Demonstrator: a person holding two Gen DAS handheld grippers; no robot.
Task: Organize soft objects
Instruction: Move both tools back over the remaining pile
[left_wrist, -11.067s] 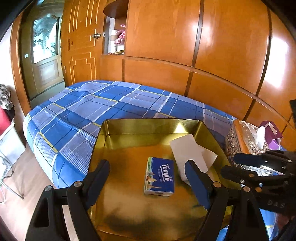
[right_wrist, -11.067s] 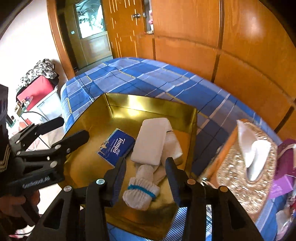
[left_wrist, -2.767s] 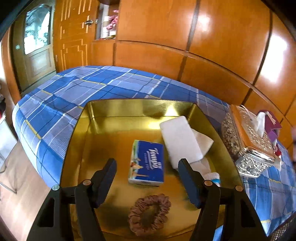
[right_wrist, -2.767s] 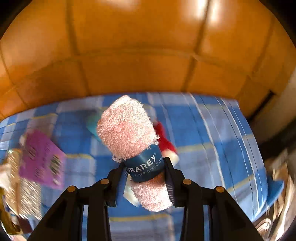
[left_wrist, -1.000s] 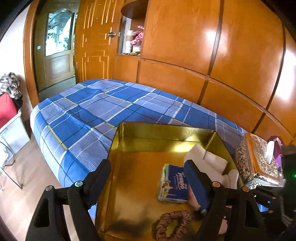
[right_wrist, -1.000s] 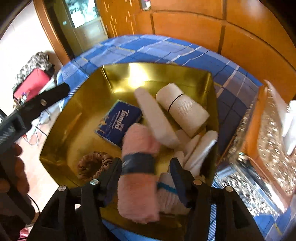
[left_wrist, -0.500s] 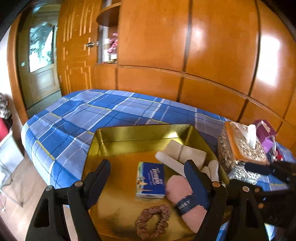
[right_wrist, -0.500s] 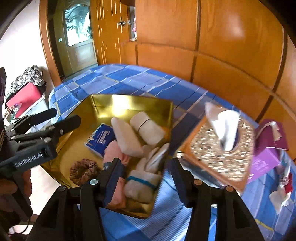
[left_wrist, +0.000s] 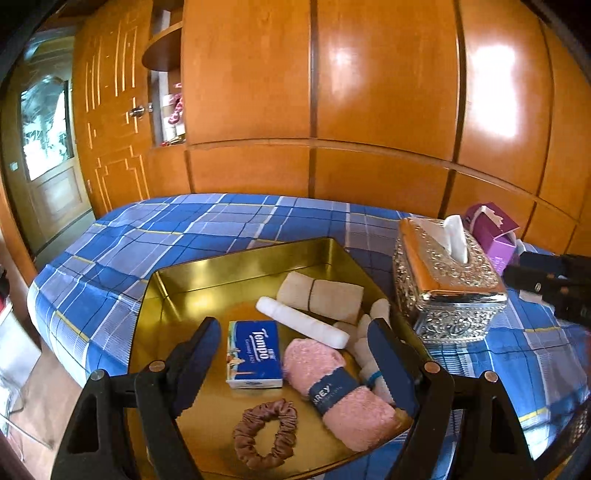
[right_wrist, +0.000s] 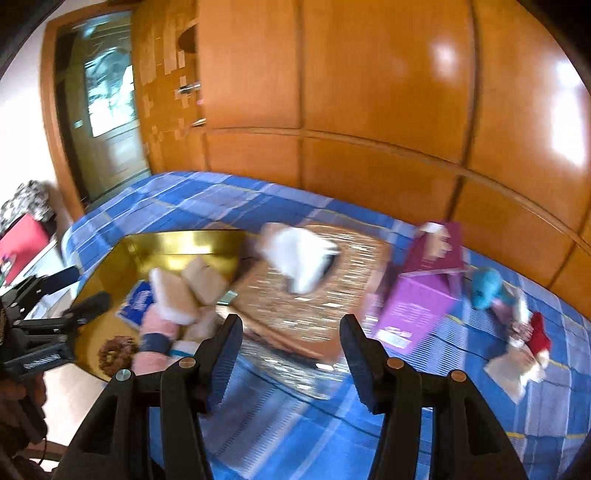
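1. We see a gold tray (left_wrist: 236, 258) sitting on a bed with a blue plaid cover (left_wrist: 155, 229), near the bed's front edge. The tray has low upright walls on all sides.
2. Our left tongs (left_wrist: 295, 354) hover over the near part of the tray. Their jaws are spread wide with nothing pinched between them.
3. Inside the tray, a rolled pink towel (left_wrist: 340, 391) with a dark blue band lies at the near right, its far end beside a blue tissue pack (left_wrist: 253, 354). The towel's near end reaches the tray's front right rim.
4. A brown hair scrunchie (left_wrist: 266, 432) lies close to the front rim, in front of the tissue pack.
5. A white roll (left_wrist: 301, 321), a folded cream cloth (left_wrist: 321, 295) and white socks (left_wrist: 369, 332) crowd the tray's right side up to its right wall.
6. The left half of the tray floor is bare gold.
7. A silver tissue box (left_wrist: 447, 291) stands on the bed just beside the tray's right wall. A purple box (left_wrist: 495, 229) stands behind it, near the wooden wall panels (left_wrist: 388, 92).
8. Our right tongs (right_wrist: 291, 332) are over the bed, to the right of the tray and above the tissue box. Their jaws stand apart and hold nothing. This view is blurred.
9. Farther right on the bed lie a teal soft thing (right_wrist: 487, 284), a red soft thing (right_wrist: 539, 332) and some pale pieces, too blurred to name.
10. The far half of the bed, up to the wall, is open cover.
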